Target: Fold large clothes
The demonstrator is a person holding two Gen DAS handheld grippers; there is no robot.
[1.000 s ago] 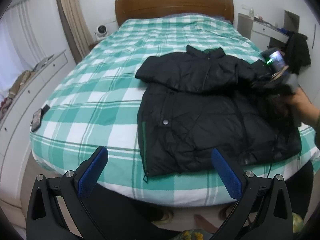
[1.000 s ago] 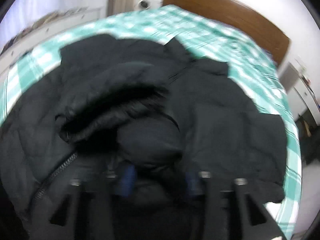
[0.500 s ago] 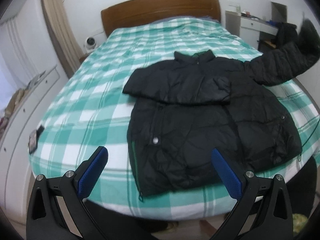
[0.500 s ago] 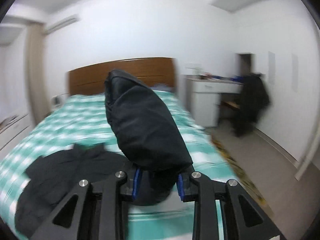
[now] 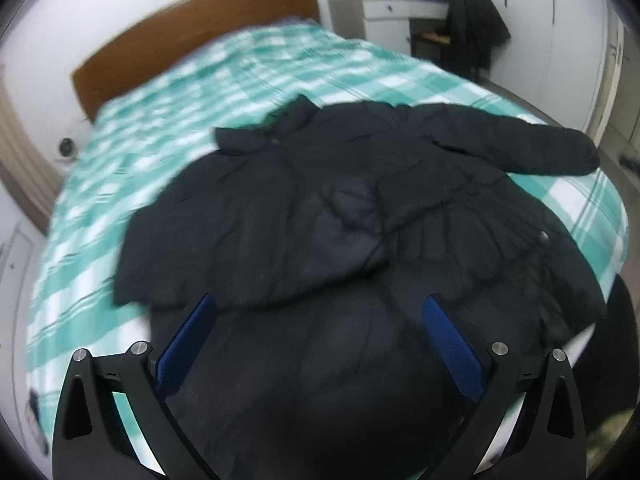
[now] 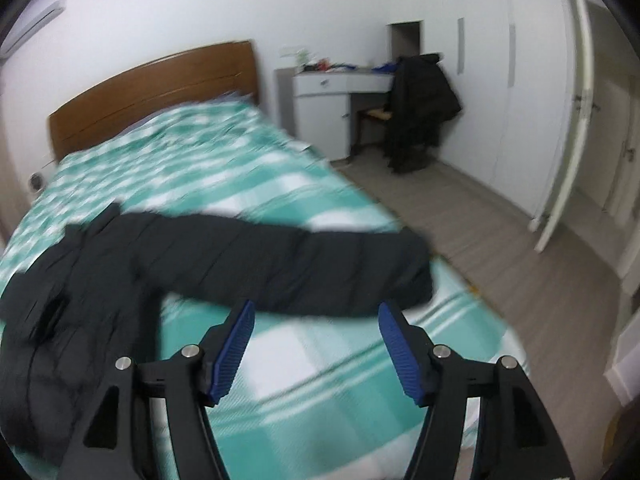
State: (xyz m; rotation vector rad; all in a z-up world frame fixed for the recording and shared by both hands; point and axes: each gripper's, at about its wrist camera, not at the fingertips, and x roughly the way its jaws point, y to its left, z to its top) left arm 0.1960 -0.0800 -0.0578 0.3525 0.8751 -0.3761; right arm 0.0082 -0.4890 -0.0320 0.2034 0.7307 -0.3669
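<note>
A black puffer jacket (image 5: 320,220) lies spread on the green-and-white checked bed (image 5: 240,80). One sleeve (image 5: 520,148) stretches out to the right toward the bed's edge; the right wrist view shows that sleeve (image 6: 300,268) lying flat across the cover. My left gripper (image 5: 316,332) hangs open over the jacket's lower body with nothing between its blue pads. My right gripper (image 6: 316,332) sits just short of the sleeve's cuff end, its jaws opening, with nothing between them.
A wooden headboard (image 5: 192,28) stands at the far end of the bed (image 6: 280,184). A white desk (image 6: 340,92) with a chair draped in dark clothing (image 6: 420,108) is beyond the bed's right side. Grey floor (image 6: 500,260) and white wardrobe doors (image 6: 540,100) lie to the right.
The right gripper carried the sleeve out to the right, let go of it and opened; the sleeve now lies flat on the bed. The left gripper moved in over the jacket.
</note>
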